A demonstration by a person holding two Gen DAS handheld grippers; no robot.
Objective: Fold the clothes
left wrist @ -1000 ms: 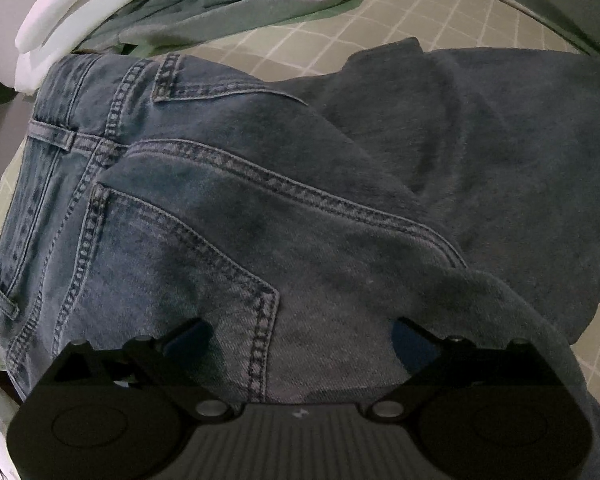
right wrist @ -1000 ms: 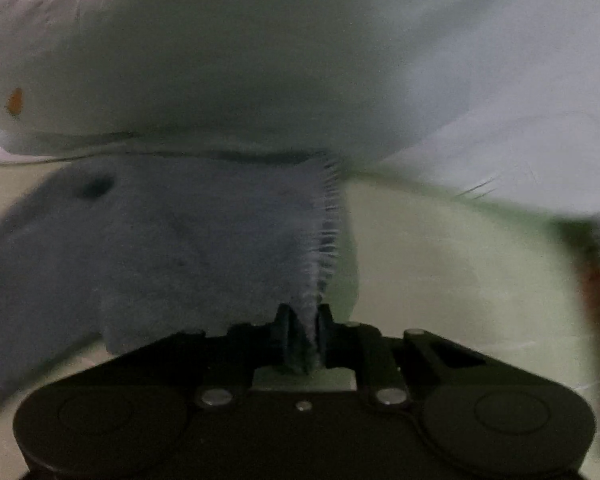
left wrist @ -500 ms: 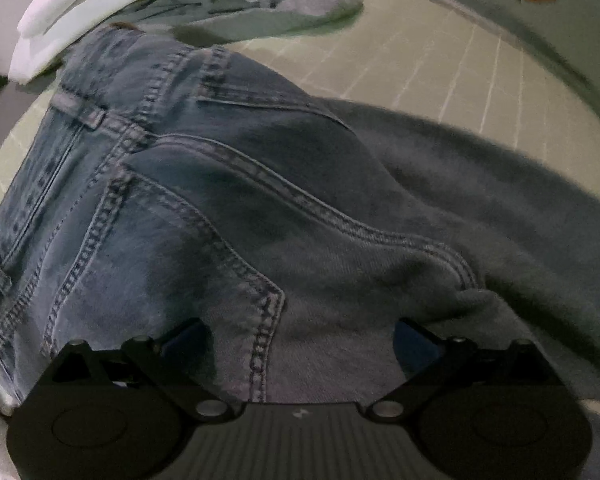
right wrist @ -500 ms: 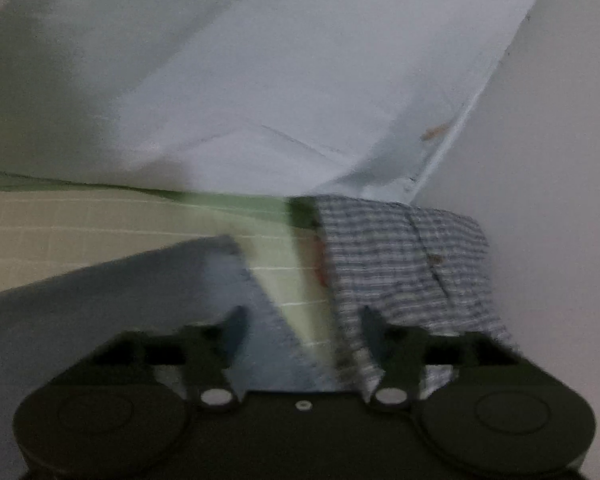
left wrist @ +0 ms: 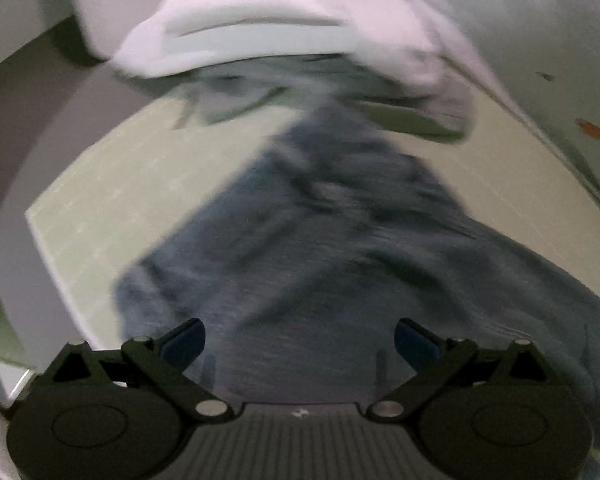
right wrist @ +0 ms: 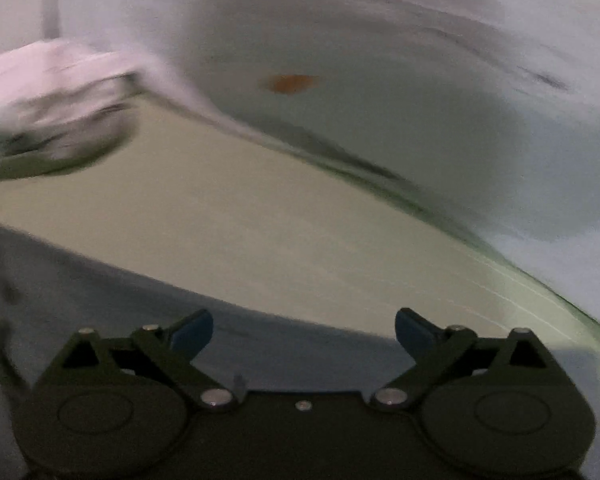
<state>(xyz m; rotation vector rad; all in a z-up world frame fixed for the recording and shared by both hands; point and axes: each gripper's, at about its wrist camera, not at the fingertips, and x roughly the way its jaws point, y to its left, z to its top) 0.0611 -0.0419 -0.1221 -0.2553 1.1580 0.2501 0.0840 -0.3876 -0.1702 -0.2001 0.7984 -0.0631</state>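
Observation:
Blue jeans (left wrist: 340, 248) lie on the pale green checked bed sheet (left wrist: 140, 184), blurred by motion. My left gripper (left wrist: 300, 340) is open and empty, just above the near end of the jeans. In the right wrist view the jeans (right wrist: 100, 300) fill the lower left. My right gripper (right wrist: 304, 330) is open and empty over their edge, with bare sheet (right wrist: 280, 220) beyond.
A pile of white and grey clothes (left wrist: 280, 32) sits at the far end of the bed, also seen in the right wrist view (right wrist: 48, 92). A pale blanket with an orange mark (right wrist: 292, 82) lies along the far side. The bed edge (left wrist: 48, 248) is at left.
My right gripper opened and let go of the jeans' hem, then swung left. My left gripper pulled back from the jeans, so more bed shows. Both views are blurred by motion.

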